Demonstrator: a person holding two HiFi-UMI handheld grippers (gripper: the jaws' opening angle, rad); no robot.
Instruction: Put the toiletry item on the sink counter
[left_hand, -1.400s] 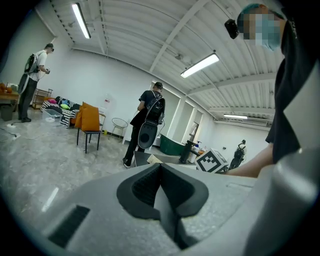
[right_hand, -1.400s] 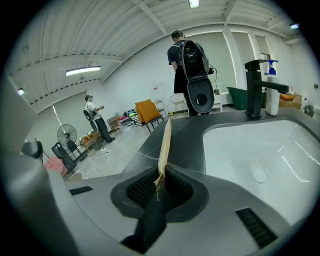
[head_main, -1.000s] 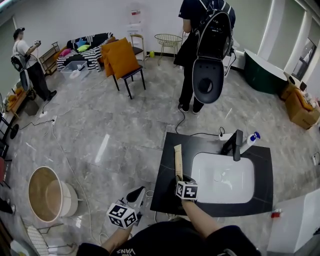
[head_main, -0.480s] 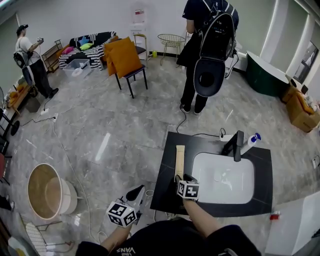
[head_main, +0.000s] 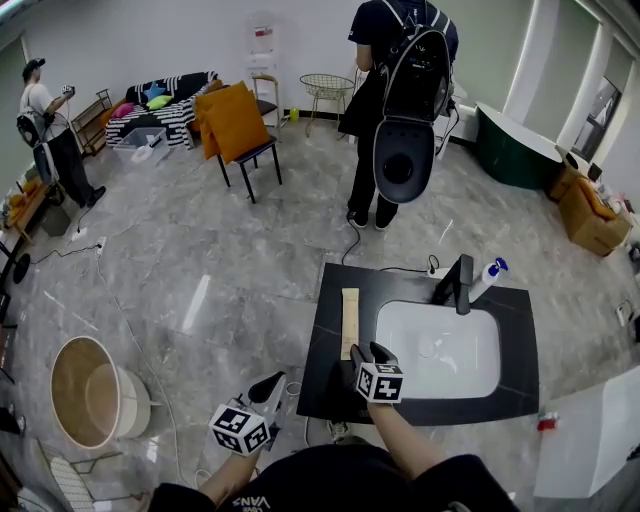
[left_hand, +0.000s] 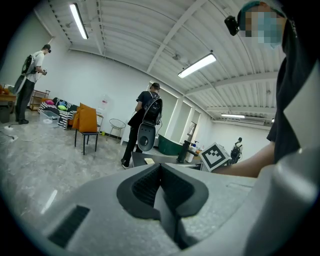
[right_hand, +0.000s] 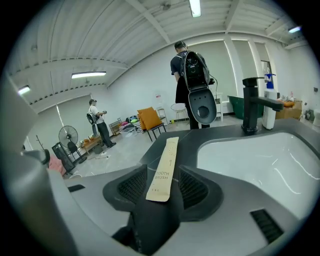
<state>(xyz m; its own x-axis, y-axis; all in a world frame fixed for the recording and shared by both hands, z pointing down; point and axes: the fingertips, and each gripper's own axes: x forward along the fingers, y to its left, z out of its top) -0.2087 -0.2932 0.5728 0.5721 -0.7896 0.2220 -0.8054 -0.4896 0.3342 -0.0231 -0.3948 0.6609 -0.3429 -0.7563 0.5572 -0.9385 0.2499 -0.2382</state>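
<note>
The toothbrush packet (head_main: 349, 322) lies flat on the black sink counter (head_main: 520, 340), just left of the white basin (head_main: 440, 352), with its long side running away from the person. It is a thin paper sleeve, tan in colour, with the word "TOOTH BRUSH" printed near the close end.

The right gripper (head_main: 368, 352) is at this close end. Its jaws are opening, and the end of the packet stands between them, but the pads do not press on it. The left gripper (head_main: 272, 387) hangs off the counter, over the floor, with its jaws together and nothing in them.

I judge the packet to be very light and quite stiff along its length, because of the brush inside. The paper itself is soft and can crease or slide on the smooth counter. It is not fragile. If it must be taken again, the best place seems to be across the narrow width near one end – a light squeeze should be enough there. The task looks almost done – the item already rests on the counter.
</note>
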